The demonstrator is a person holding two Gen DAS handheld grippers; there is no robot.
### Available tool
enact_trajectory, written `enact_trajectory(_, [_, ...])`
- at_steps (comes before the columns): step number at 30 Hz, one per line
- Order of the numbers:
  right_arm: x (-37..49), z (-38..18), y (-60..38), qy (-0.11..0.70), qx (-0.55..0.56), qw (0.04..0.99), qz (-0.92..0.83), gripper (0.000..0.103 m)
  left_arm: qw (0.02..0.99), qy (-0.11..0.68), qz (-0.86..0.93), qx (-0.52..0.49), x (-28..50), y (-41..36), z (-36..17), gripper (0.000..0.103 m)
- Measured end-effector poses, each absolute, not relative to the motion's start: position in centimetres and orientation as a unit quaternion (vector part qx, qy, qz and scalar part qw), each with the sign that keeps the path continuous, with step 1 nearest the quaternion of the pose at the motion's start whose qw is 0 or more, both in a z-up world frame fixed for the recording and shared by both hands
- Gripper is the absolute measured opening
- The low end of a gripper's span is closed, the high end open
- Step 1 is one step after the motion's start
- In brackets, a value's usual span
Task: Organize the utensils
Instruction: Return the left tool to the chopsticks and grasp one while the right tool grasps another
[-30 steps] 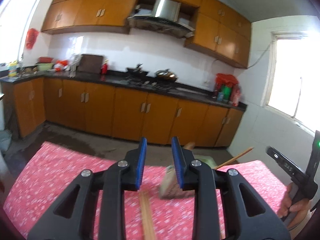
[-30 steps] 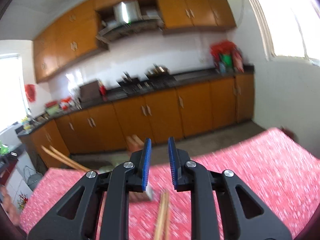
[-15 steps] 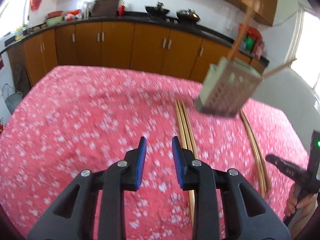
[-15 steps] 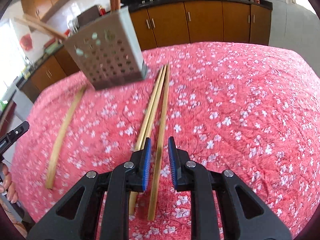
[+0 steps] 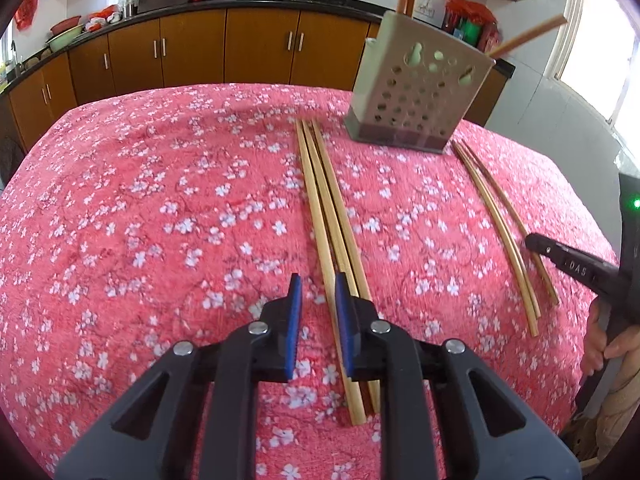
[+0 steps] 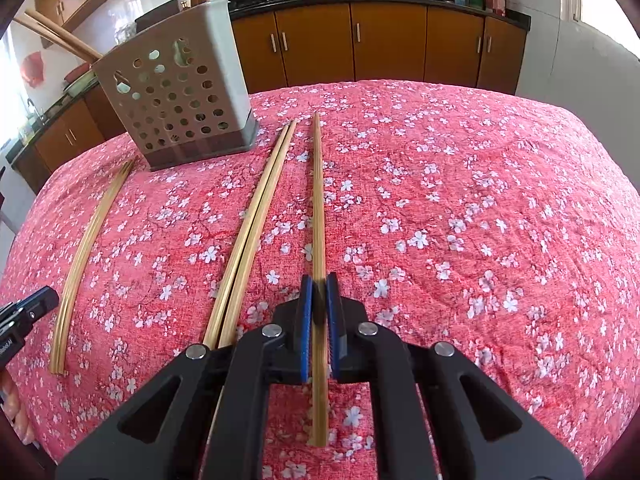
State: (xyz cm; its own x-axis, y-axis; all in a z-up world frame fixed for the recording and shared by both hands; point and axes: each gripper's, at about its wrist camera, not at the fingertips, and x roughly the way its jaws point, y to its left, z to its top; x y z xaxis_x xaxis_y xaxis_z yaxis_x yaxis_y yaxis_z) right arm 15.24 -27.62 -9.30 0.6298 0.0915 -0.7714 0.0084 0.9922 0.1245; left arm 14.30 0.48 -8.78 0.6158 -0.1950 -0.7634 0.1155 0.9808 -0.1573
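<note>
A beige perforated utensil holder [image 5: 416,92] [image 6: 180,92] stands at the table's far side with a few chopsticks [image 5: 528,34] leaning in it. Three wooden chopsticks [image 5: 324,200] lie side by side left of it. My left gripper [image 5: 318,278] is low over their near ends; its jaws are closing, with the leftmost stick between them beside the right pad and a gap still showing. To the holder's right, my right gripper [image 6: 319,278] is shut on a single chopstick [image 6: 318,200]. A pair [image 6: 256,220] lies just left of it.
A red floral cloth [image 5: 140,220] covers the table. Its far edge faces brown kitchen cabinets [image 5: 260,48] and a dark counter with woks. The right gripper's black finger [image 5: 576,268] and a hand [image 5: 616,344] show at the left view's right edge.
Both grippers dropped and tilted down from facing the cabinets to just over the table. The right jaws closed onto one chopstick. The left jaws narrowed around another.
</note>
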Motion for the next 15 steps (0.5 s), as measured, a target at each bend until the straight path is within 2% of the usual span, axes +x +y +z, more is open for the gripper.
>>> enact_trajectory(6, [14.7, -9.2, -27.4, 0.429, 0.052, 0.902, 0.024, 0.008, 0.897, 0.433, -0.084, -0.030, 14.4, -0.4, -9.5, 0.018])
enact_trajectory(9, [14.6, -9.2, -27.2, 0.428, 0.043, 0.902, 0.023, 0.008, 0.898, 0.434, -0.065, -0.012, 14.6, -0.8, -9.9, 0.011])
enact_trajectory(15, [14.3, -9.3, -27.3, 0.426, 0.033, 0.904, 0.025, 0.008, 0.899, 0.435, -0.045, -0.014, 15.4, -0.2, -9.9, 0.009])
